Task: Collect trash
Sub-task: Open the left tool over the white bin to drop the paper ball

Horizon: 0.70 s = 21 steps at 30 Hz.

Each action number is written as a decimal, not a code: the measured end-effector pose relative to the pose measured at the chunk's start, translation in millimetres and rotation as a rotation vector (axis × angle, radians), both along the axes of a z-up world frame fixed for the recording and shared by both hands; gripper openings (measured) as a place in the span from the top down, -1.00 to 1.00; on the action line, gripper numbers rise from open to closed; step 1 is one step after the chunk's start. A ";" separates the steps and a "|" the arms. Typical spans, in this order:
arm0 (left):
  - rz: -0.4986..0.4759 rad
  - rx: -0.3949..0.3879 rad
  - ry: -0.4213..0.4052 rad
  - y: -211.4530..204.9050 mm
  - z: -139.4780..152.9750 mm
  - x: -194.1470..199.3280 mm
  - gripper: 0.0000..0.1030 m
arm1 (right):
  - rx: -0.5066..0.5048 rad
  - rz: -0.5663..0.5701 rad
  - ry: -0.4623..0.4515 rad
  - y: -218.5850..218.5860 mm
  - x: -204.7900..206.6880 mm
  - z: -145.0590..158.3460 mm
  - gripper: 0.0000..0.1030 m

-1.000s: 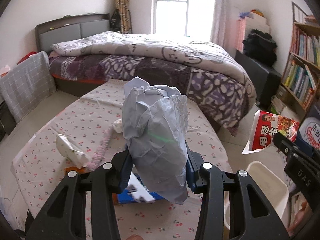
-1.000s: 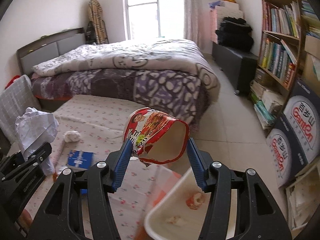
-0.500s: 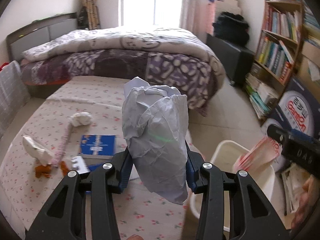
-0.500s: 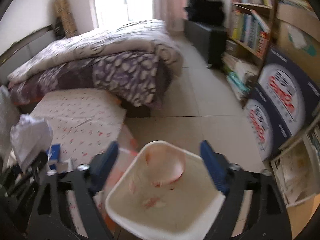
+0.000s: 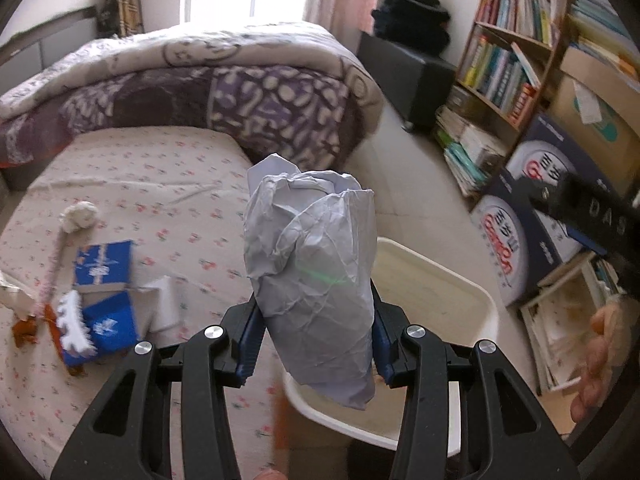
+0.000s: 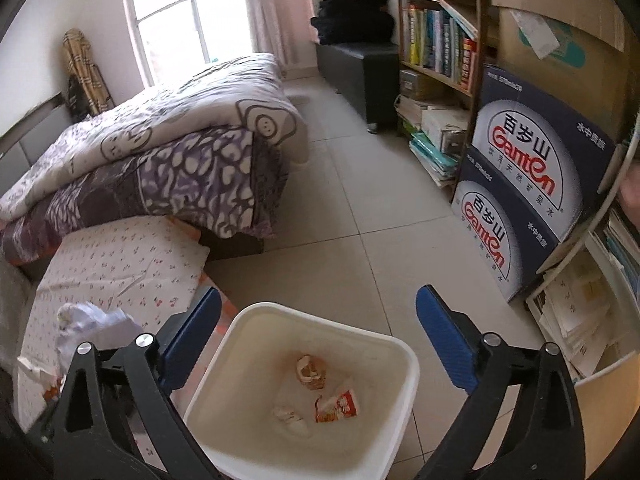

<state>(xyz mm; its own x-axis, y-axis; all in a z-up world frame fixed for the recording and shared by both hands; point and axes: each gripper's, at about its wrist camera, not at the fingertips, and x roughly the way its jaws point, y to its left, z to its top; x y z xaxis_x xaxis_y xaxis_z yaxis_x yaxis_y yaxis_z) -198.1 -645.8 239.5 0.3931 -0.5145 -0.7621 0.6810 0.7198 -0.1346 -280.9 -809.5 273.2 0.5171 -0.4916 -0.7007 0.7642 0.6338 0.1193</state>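
Pinching crumpled grey paper [image 5: 310, 280] in left gripper [image 5: 314, 334] above white bin [image 5: 476, 300] rim; light, soft, crushable, best held mid-body. Right gripper [image 6: 318, 340] spread wide, empty, over bin with red wrapper [image 6: 338, 404] inside.

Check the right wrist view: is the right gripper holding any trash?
No: the right gripper is open and empty above the white bin, and the red snack wrapper lies inside the bin.
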 end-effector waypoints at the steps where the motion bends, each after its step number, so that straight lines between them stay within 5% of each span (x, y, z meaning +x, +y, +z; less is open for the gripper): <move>1: -0.015 0.003 0.012 -4.0 -2.2 -3.0 0.11 | 0.005 -0.006 -0.002 -2.3 -1.6 -0.4 -0.83; 11: -0.141 -0.021 0.181 -25.0 -20.4 -20.0 -0.11 | 0.022 -0.046 -0.017 -11.3 -6.6 -0.8 -0.85; 21: -0.114 -0.071 0.250 -11.5 -16.0 -5.7 -0.30 | 0.012 -0.024 -0.005 -2.5 6.2 0.5 -0.86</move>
<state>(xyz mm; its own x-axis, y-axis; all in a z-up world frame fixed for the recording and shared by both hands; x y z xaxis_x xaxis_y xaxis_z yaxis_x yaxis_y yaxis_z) -203.8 -657.3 223.5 0.1342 -0.6003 -0.7884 0.6963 0.6232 -0.3560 -274.7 -812.0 273.7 0.5088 -0.4950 -0.7043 0.7783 0.6141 0.1307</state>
